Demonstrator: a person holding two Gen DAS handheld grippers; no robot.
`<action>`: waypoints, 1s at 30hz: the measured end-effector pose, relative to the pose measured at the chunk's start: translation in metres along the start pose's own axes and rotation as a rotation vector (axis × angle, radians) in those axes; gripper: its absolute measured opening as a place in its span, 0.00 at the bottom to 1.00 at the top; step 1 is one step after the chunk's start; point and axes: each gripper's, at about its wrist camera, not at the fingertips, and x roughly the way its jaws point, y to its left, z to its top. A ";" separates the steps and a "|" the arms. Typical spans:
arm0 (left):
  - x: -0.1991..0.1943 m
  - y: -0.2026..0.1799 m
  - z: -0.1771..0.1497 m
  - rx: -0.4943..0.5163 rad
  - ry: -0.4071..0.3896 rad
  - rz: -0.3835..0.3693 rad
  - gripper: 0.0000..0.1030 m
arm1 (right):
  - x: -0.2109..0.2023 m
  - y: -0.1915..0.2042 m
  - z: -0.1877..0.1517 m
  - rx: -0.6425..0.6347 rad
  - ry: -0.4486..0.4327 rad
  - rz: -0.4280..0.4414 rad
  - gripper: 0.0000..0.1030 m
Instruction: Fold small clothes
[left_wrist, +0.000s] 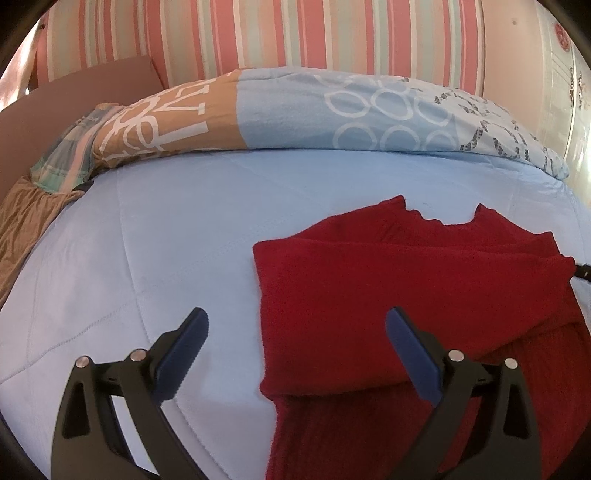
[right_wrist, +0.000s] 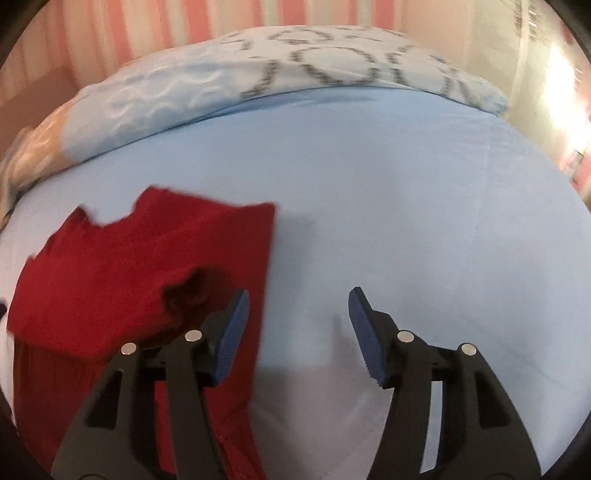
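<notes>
Both my left hand-held gripper (left_wrist: 297, 326) and right hand-held gripper (right_wrist: 299, 306) gape empty beside the red sweater (left_wrist: 424, 280); next, I should pinch its hem squarely.

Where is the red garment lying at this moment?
The red garment lies partly folded on the light blue bed cover, right of centre in the left wrist view and at the left in the right wrist view, nearer than the patterned quilt.

Red garment (right_wrist: 140, 266) blurred, lower part cut off (perhaps sleeve).
</notes>
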 end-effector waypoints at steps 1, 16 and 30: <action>0.000 0.000 0.000 0.000 0.000 0.000 0.94 | 0.002 0.004 -0.001 -0.017 -0.002 0.004 0.53; -0.003 -0.002 -0.003 -0.012 0.003 -0.008 0.94 | -0.007 0.008 0.021 0.182 -0.013 0.322 0.72; 0.000 0.011 -0.001 -0.024 0.008 0.004 0.94 | -0.010 0.044 0.009 -0.097 -0.061 0.144 0.72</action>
